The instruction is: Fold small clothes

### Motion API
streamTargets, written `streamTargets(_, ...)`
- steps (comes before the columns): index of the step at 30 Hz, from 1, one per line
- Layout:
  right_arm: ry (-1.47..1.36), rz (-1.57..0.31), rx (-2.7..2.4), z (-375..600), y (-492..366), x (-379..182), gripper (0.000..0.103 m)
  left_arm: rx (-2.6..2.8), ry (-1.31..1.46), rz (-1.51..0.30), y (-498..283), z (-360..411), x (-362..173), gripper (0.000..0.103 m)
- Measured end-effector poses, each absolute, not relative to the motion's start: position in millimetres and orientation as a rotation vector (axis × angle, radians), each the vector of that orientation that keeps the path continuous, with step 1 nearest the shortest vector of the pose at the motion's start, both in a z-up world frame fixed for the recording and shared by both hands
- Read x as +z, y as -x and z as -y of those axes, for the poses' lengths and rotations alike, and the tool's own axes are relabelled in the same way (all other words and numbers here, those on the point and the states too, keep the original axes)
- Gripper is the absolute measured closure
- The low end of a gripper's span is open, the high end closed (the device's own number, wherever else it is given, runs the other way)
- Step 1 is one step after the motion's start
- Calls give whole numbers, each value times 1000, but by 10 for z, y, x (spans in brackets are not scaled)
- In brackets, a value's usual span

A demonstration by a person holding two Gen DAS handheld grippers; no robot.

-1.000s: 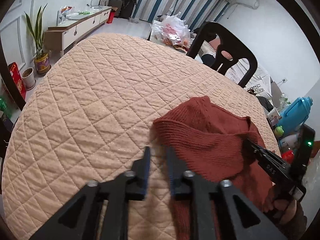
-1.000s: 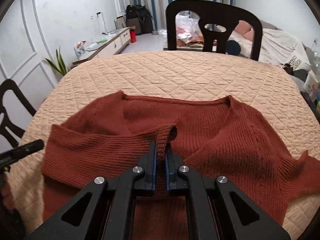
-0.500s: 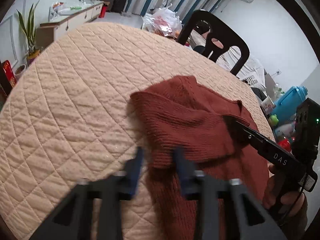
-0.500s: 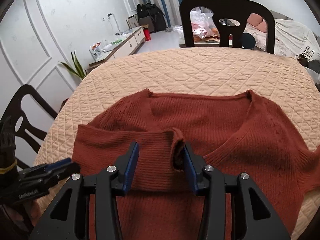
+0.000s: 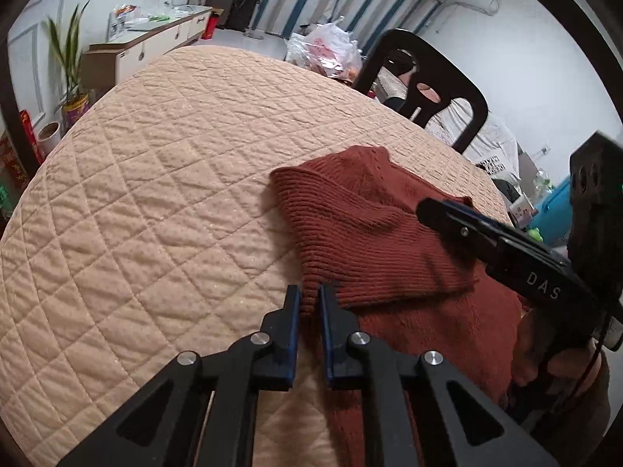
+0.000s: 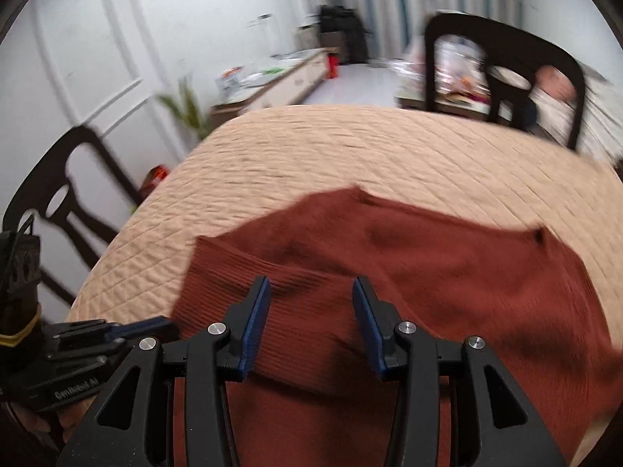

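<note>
Quilted peach cloth covered the round bench (image 5: pixel 155 202), with a black chair (image 5: pixel 424 89) beyond its far edge and striped curtains (image 5: pixel 350 4) behind. From the left wrist, a rust-red knitted sweater (image 5: pixel 389 241) lay flat on the near right part of the bench, one sleeve folded across its body. The left tongs (image 5: pixel 309 295) had just been closing and stood narrow, pinching the sweater's ribbed edge at the fold. The right tongs (image 5: pixel 432 208) reached in from the right, above the folded sleeve, gripped by a hand (image 5: pixel 564 358).

From the right wrist, the picture was blurred. The sweater (image 6: pixel 447 272) spread across the near half of the bench (image 6: pixel 350 155). The right tongs (image 6: pixel 311 292) stood half-wide above the folded sleeve, pads clear of the knit and holding nothing. The left tongs (image 6: pixel 159 323) showed at the lower left, at the sweater's edge, with another black chair (image 6: pixel 66 194) behind.
</note>
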State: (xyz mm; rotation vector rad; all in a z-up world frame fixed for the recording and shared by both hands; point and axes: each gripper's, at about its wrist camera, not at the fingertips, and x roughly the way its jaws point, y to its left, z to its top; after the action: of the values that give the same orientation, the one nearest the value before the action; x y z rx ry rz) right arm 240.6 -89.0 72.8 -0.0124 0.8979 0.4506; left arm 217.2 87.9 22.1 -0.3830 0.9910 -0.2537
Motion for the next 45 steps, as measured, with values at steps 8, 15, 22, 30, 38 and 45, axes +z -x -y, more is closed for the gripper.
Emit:
streamTargets(8, 156, -936, 554, 332, -2520, 538, 58, -237, 347, -993, -2107, -850, 237, 91)
streamTargets(15, 170, -960, 536, 320, -2566, 433, 58, -209, 317, -989, -2066, -875, 268, 80)
streamTargets(22, 78, -878, 514, 926, -2218, 827, 58, -248, 315, -940, -1900, -875, 447, 51)
streamTargets(30, -56, -859, 293, 1864, -1679, 950, 58, -311, 270, -908, -1720, -599, 649, 30)
streamTargets(38, -90, -925, 26, 2530, -1041, 691, 54, -379, 217, -928, -1452, -183, 730, 24)
streamTargets(45, -157, -965, 30, 2747, -776, 479, 54, -410, 202, -968, -1330, 83, 699, 23)
